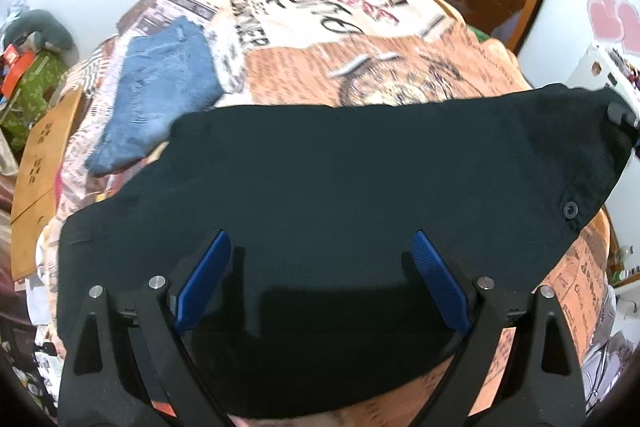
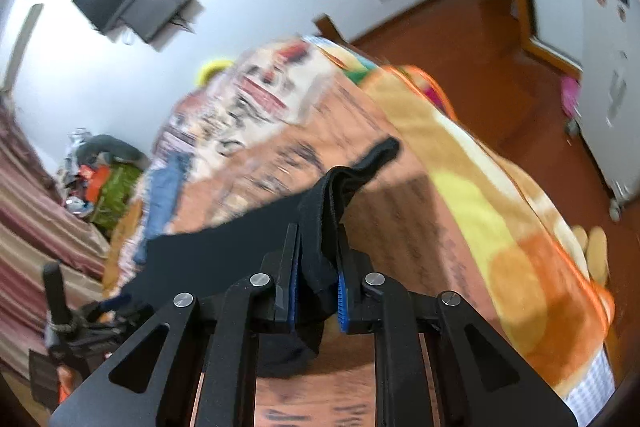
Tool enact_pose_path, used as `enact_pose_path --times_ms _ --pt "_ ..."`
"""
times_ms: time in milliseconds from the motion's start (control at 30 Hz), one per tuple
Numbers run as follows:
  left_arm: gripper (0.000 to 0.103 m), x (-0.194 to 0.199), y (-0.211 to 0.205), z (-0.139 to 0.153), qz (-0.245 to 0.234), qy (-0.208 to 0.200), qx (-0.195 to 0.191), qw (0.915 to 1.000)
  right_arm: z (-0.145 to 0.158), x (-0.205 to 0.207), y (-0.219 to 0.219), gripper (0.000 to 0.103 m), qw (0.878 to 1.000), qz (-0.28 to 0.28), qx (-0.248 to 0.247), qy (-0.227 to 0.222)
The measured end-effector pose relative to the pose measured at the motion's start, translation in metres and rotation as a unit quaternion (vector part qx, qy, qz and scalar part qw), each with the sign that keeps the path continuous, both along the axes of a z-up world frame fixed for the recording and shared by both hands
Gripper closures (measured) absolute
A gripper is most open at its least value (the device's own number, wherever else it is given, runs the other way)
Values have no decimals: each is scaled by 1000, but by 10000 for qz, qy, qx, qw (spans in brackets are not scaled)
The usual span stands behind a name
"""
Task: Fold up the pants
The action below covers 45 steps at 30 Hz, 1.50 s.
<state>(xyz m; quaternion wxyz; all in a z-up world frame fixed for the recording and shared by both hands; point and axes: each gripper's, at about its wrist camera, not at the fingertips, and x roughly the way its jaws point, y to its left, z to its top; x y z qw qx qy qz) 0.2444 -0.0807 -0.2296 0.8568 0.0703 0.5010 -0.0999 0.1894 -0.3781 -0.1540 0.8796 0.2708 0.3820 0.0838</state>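
Black pants (image 1: 340,179) lie spread across the printed bedspread (image 1: 400,67), a button near their right end. My left gripper (image 1: 320,247) is open, its blue pads wide apart just over the pants' near edge, holding nothing. My right gripper (image 2: 318,259) is shut on a bunched edge of the black pants (image 2: 332,195) and lifts it above the bed; it shows at the far right of the left wrist view (image 1: 622,115). The left gripper shows at the lower left of the right wrist view (image 2: 92,311).
Blue jeans (image 1: 160,91) lie folded on the bed, left of the black pants. A wooden board (image 1: 40,155) borders the bed's left side. A yellow-orange blanket (image 2: 500,207) covers the right side. A cluttered pile (image 1: 28,67) stands at far left.
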Motion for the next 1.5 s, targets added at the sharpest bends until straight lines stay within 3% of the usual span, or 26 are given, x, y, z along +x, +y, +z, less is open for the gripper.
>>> enact_pose_path --times_ms 300,533,700,900,967,1100,1167,1233,1500 --pt "10 -24 57 29 559 -469 -187 9972 67 21 71 91 9929 839 -87 -834" --pt "10 -46 106 35 1130 -671 -134 9912 82 35 151 91 9799 1714 -53 -1024" --pt "10 -60 138 35 1520 -672 -277 9857 50 45 210 91 9694 2365 -145 -637" --pt "10 -72 161 27 1820 -566 -341 9811 -25 39 269 91 9478 3134 -471 338" --pt "10 -72 163 23 1859 -506 -309 9808 -47 32 284 86 9379 3354 -603 644" --pt "10 -69 160 19 1836 -423 -243 9818 -50 20 291 75 9304 3493 -886 668" --pt "10 -65 156 20 1779 -422 -199 9829 -46 20 288 60 9290 3537 -821 711" --pt "10 -60 149 25 1702 -494 -135 9841 -41 21 283 53 9310 3486 -793 730" --pt "10 -35 112 44 1260 -697 -47 9896 -12 26 241 51 9464 3071 -948 326"
